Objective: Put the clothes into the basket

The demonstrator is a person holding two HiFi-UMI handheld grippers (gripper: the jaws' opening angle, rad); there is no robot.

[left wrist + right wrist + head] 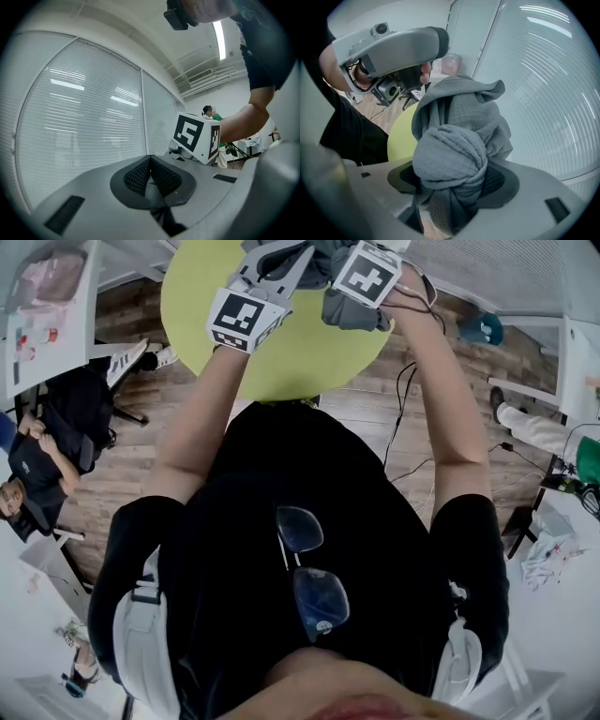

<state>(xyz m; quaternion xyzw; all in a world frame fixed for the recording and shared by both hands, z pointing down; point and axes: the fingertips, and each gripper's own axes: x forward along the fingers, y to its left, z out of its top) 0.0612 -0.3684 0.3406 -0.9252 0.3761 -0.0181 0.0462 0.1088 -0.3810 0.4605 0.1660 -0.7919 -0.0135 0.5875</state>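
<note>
your right gripper [454, 185] has its fingers spread wide and pressed onto a bunched grey cloth [452, 154], which fills the gap between the pads and bulges out in front in a twisted knot, with a looser fold standing up behind it. in the head view you hold that cloth up over the far part of the yellow-green round table [281, 367], clear of its top. your left gripper [151, 163] has its pads drawn together at the tips with nothing caught between them; it points at the window blinds [84, 122] and sits just beside the right gripper, close to the cloth's upper fold.
</note>
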